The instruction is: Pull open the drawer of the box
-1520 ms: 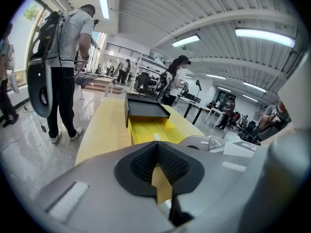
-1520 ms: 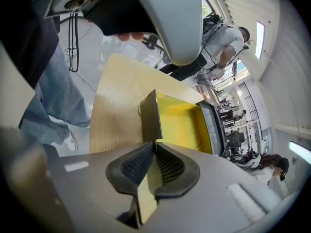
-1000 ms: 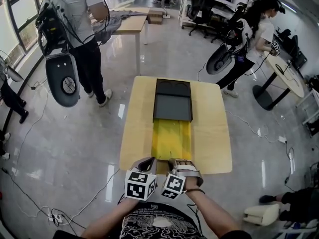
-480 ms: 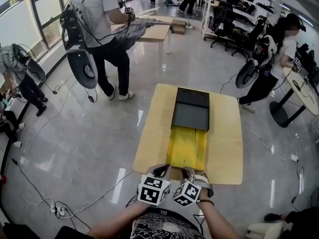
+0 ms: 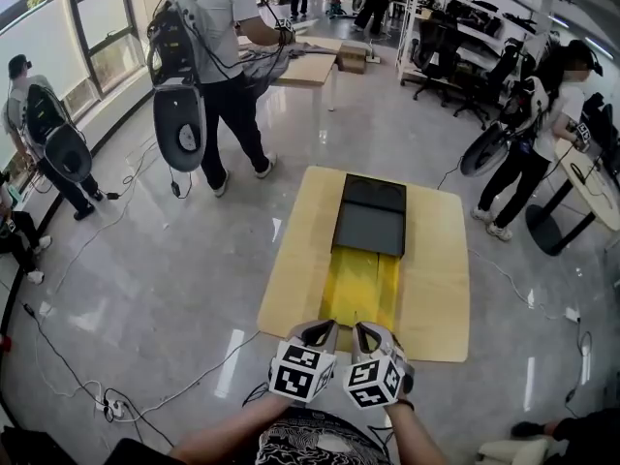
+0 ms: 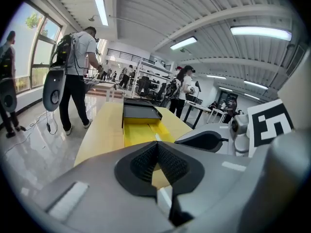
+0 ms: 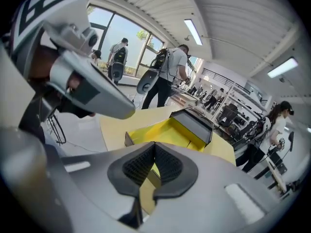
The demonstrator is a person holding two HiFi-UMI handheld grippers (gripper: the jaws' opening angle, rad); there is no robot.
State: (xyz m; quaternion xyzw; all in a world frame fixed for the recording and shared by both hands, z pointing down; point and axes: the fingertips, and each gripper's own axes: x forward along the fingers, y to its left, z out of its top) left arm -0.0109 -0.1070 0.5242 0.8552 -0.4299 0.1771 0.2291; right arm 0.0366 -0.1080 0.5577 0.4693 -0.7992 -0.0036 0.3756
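Yellow drawer drawn far out of its black box, both tongs closed and empty.
Nearest, the left tongs (image 5: pixel 318 329) have their jaws together, and the right tongs (image 5: pixel 366 329) are closing fully; neither holds anything. Just ahead of them the yellow drawer (image 5: pixel 360 289) stretches along the tabletop (image 5: pixel 436 289), its far end inside the black box (image 5: pixel 370 216) beyond. The pull looks essentially finished.

Black box (image 5: pixel 369 217), yellow drawer (image 5: pixel 360 292) wide open
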